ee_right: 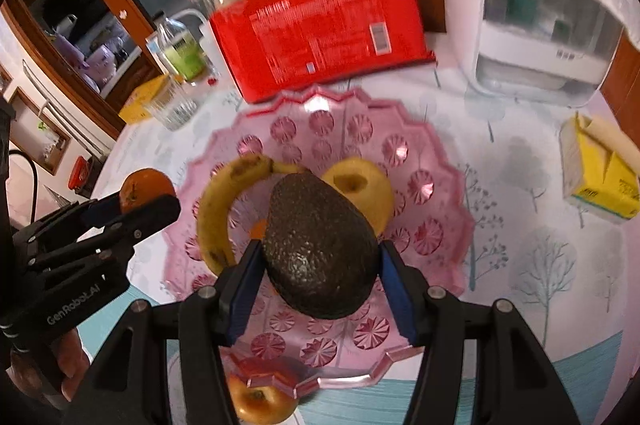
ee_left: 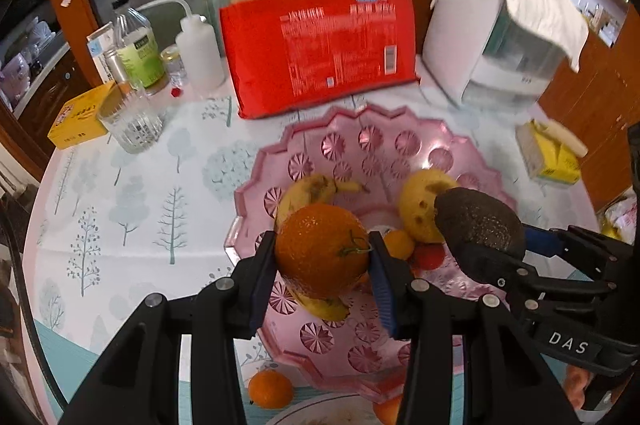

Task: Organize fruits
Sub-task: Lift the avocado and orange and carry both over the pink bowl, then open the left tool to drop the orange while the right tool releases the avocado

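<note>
Left claw (ee_left: pixel 322 251) clamps a dimpled round orange (ee_left: pixel 320 249); right claw (ee_right: pixel 320 265) clamps a pebbly avocado (ee_right: pixel 320 245).

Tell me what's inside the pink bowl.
Inside the pink bowl: a banana, a yellow apple, a small orange fruit and something red. The held fruit hide the rest.

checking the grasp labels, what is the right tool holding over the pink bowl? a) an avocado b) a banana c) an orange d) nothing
a: the right tool is closed on a dark, bumpy avocado above the pink bowl, while the orange sits in the left tool.
</note>
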`<action>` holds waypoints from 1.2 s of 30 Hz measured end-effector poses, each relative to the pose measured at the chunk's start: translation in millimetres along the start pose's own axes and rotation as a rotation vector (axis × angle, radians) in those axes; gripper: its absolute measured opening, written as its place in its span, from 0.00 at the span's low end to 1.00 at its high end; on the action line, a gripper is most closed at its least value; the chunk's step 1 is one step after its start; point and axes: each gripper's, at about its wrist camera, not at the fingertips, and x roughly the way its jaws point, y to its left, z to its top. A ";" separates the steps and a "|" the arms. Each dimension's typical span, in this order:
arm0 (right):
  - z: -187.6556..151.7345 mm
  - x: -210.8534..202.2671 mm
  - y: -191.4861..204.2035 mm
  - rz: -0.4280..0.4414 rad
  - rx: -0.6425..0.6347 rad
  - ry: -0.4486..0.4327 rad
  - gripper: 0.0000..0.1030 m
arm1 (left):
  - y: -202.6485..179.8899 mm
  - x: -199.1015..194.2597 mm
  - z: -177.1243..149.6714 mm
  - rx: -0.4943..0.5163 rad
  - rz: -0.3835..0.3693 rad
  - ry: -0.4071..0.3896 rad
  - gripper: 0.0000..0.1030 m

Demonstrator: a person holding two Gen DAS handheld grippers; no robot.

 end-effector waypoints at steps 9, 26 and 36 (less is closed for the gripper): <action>-5.1 9.9 3.1 0.000 -0.047 -0.029 0.56 | -10.4 32.8 -6.3 0.019 0.017 0.039 0.41; -35.5 32.0 4.5 -0.010 -0.073 0.007 0.56 | -9.1 52.3 -2.7 0.039 0.067 0.023 0.41; -37.8 32.9 10.5 -0.078 -0.122 0.058 0.57 | -16.9 56.1 -0.8 0.071 0.112 0.010 0.42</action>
